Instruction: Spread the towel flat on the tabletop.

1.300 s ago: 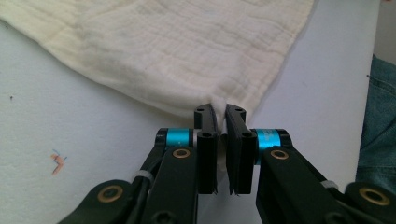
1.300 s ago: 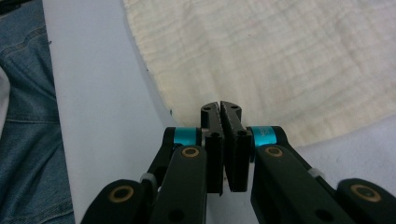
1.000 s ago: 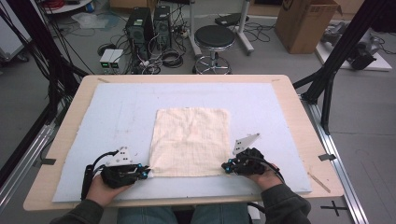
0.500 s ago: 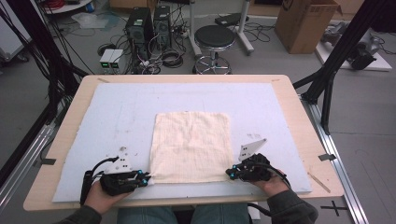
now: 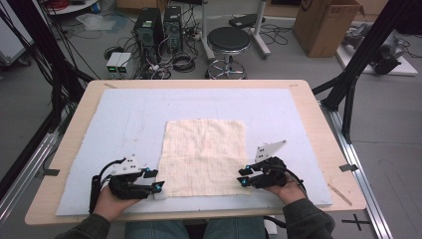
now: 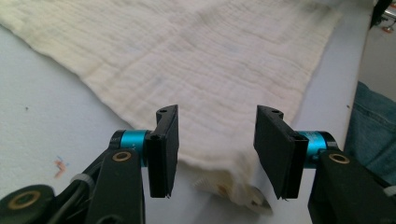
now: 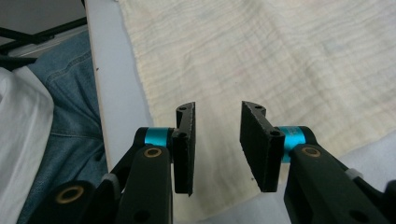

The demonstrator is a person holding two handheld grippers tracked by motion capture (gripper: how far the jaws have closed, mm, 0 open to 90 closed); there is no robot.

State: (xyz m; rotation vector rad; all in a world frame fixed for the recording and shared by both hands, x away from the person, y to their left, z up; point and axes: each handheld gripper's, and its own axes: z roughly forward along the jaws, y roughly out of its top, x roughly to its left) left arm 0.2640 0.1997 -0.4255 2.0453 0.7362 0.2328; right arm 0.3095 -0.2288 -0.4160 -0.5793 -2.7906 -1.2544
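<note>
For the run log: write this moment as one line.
left gripper: jaws just opening, over near cloth corner | right gripper: jaws just opening, nothing gripped | cream cloth: flat on blue mat

Two black handheld grippers, the left gripper (image 5: 155, 180) and the right gripper (image 5: 242, 177), each have flat black jaws, turquoise collars, brass-coloured pivot screws, a grey three-cornered plate with dots and a black cable. The person wears dark sleeves (image 5: 304, 220) and blue jeans (image 7: 70, 116).

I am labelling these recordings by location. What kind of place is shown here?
Probably a lab or workshop set up for recording, not a home. Desktop computer towers with tangled cables sit on the bare floor, a cardboard box stands nearby, and black frame struts surround the table.
</note>
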